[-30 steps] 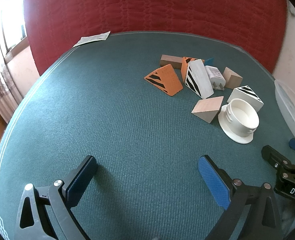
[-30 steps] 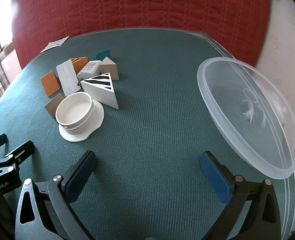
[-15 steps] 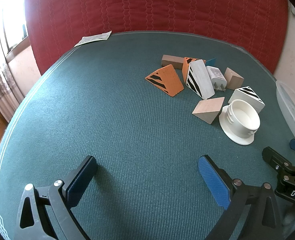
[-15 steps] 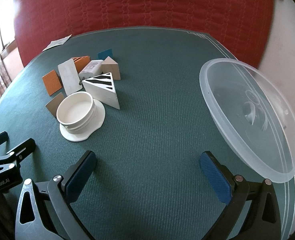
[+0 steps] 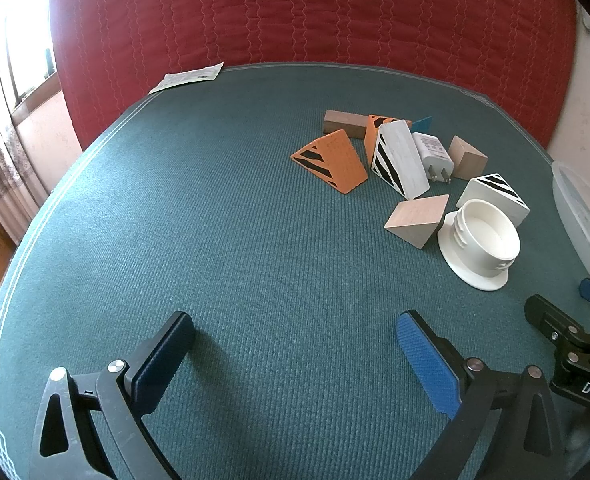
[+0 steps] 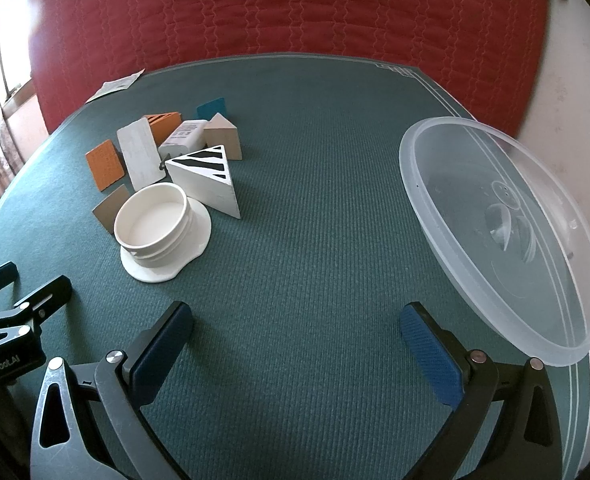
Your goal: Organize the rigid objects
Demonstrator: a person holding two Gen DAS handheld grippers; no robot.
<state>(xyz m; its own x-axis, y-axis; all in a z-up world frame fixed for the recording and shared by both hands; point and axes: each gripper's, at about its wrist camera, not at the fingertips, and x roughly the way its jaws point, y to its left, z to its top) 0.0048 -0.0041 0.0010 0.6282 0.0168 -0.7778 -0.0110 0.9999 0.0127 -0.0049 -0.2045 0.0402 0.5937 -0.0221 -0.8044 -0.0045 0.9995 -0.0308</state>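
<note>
A cluster of rigid pieces lies on the green table (image 5: 215, 240): an orange striped wedge (image 5: 331, 162), a white striped block (image 5: 397, 158), a white charger (image 5: 433, 154), wooden wedges (image 5: 417, 220), a white striped prism (image 6: 207, 178) and a white threaded cap (image 6: 157, 226). A clear plastic bowl (image 6: 503, 232) rests tilted at the right. My left gripper (image 5: 295, 344) is open and empty, short of the cluster. My right gripper (image 6: 295, 336) is also open and empty, between the cap and the bowl.
A sheet of paper (image 5: 189, 76) lies at the table's far left edge. A red quilted backdrop (image 5: 295, 20) stands behind the table. A brown block (image 5: 343, 123) and a blue piece (image 6: 211, 107) sit at the back of the cluster. The other gripper's body (image 6: 7, 332) shows at lower left.
Both cameras shifted slightly; the cluster and bowl sit a little lower in view. Neither gripper's fingers changed and no object moved.
</note>
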